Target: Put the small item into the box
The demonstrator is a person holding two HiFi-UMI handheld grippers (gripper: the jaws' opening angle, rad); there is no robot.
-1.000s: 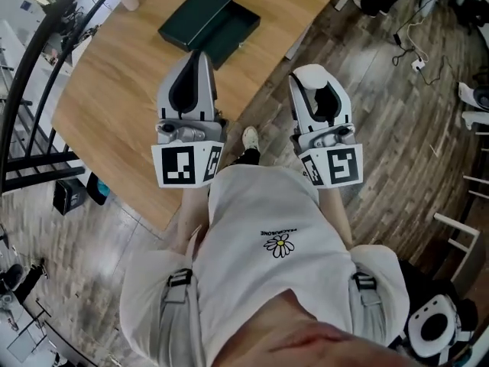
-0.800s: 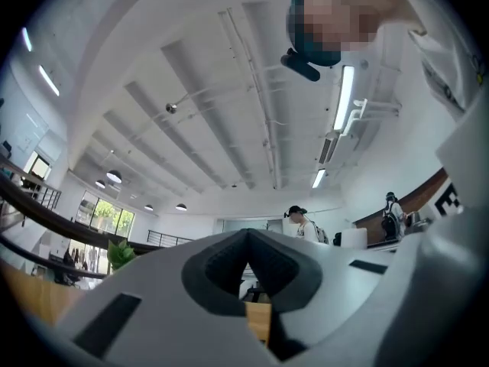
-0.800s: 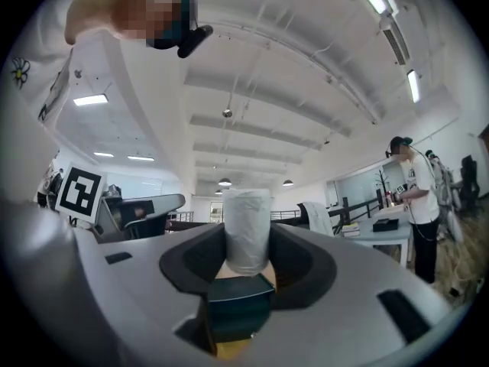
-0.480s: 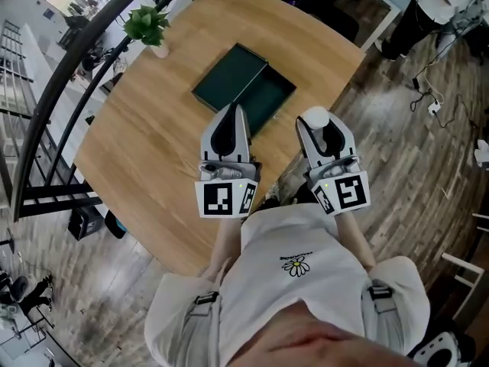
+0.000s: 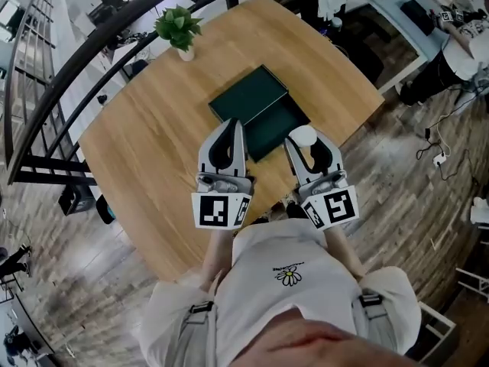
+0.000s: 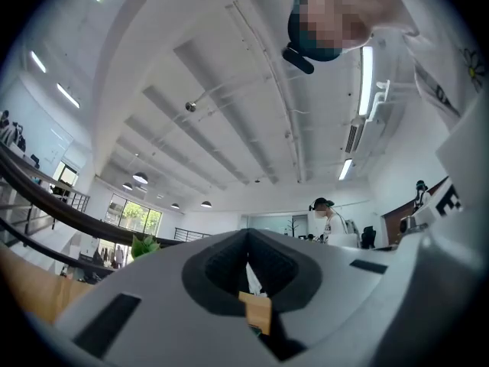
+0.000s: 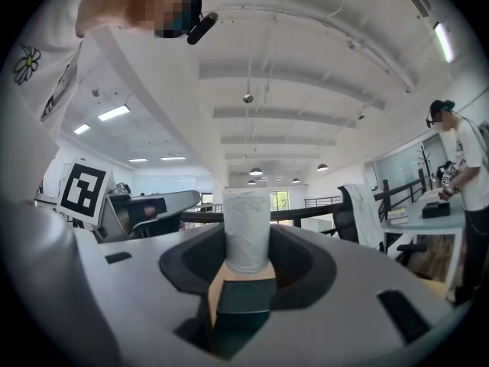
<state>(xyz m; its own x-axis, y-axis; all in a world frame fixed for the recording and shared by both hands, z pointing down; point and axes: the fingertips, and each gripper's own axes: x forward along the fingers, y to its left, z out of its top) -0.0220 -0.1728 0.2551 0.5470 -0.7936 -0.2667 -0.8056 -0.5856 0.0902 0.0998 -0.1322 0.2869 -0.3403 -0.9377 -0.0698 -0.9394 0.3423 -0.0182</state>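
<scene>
A dark green box [image 5: 250, 96] lies in the middle of the round wooden table [image 5: 145, 136], with its open tray [image 5: 280, 120] to the right of the lid. My right gripper [image 5: 304, 138] hovers just in front of the tray, shut on a small white cylinder [image 5: 303, 135]. In the right gripper view the cylinder [image 7: 246, 229] stands upright between the jaws of the right gripper [image 7: 246, 243]. My left gripper [image 5: 234, 125] hangs beside it, near the box's front corner, jaws together and empty. The left gripper view shows the left gripper [image 6: 247, 243] with only ceiling beyond.
A small potted plant [image 5: 179, 29] stands at the table's far edge. A black railing [image 5: 92, 38] curves behind the table on the left. Wood floor surrounds the table, with a dark bin [image 5: 70, 199] at the left and a person [image 5: 458, 46] at the far right.
Both grippers have come forward over the table and now sit close to the box. The right gripper has kept hold of the white cylinder throughout.
</scene>
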